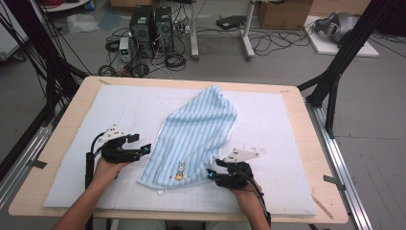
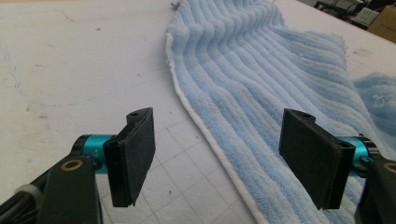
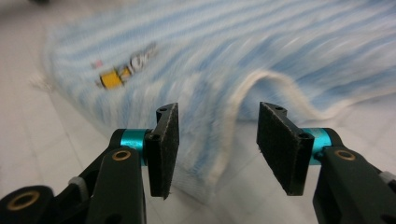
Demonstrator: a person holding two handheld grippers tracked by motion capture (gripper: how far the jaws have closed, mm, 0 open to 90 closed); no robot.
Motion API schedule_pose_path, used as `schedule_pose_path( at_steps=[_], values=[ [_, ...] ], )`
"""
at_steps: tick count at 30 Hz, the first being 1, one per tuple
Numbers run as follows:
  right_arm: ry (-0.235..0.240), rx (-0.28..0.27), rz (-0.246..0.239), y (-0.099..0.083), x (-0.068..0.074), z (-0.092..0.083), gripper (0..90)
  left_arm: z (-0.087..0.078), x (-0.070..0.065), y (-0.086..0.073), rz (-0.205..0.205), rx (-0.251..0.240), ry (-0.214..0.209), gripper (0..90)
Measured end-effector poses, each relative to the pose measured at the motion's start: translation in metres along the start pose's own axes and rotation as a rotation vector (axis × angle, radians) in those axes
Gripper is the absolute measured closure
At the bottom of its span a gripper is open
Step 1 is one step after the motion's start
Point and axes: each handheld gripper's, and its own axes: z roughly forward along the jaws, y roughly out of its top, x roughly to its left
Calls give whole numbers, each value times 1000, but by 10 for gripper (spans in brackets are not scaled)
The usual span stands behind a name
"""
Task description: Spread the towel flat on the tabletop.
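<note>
While towel lies flat, L gripper jaws apart at its edge; R gripper jaws apart over hem.

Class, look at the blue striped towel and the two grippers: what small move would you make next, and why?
Probably ease the left gripper forward and close it on the white edge of the towel. Its jaws stand open with that edge lying between them, untouched. The right gripper is likewise open at the towel's near hem, gripping nothing.
</note>
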Motion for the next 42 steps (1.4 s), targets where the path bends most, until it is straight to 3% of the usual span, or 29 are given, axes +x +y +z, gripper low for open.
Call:
schedule_pose_path(
  at_steps=[2,3,4,5,7,8,13,21,24,25,27,29,34,37,40,42],
  values=[
    [-26,71,-27,-2,5,13,566,0,0,0,-2,-6,0,275],
    [-39,72,-26,-3,5,15,655,0,0,0,0,-8,2,274],
    [-30,80,-1,-2,2,11,825,-1,0,1,1,-7,1,275],
    [-45,90,-18,-3,2,9,868,-1,0,0,2,-8,1,275],
    [-50,88,-31,-5,1,6,872,-1,0,0,0,-6,1,275],
    [-82,100,-42,-6,-1,-1,875,-1,1,0,-1,-6,3,275],
    [-134,106,-26,-13,-7,-18,875,-1,1,0,0,-7,6,276],
    [-259,177,-20,-38,-10,-56,874,-1,1,0,-1,-3,8,279],
    [-323,192,-4,-45,-12,-68,865,0,1,-1,9,0,-4,308],
    [-328,183,13,-46,-12,-71,800,0,0,-1,11,6,-14,322],
    [-332,139,30,-45,-14,-74,672,1,-2,-1,20,17,-37,355],
    [-329,43,54,-38,-16,-74,538,4,-6,0,27,25,-74,389],
    [-332,-27,81,-28,-21,-68,493,15,-24,4,58,49,-168,380],
    [-336,-37,90,-21,-27,-61,480,26,-39,3,89,113,-209,365],
    [-339,-35,91,-20,-28,-58,479,39,-55,-2,121,166,-223,344],
    [-336,-37,90,-19,-30,-56,480,46,-63,-1,177,208,-211,343]
  ],
)
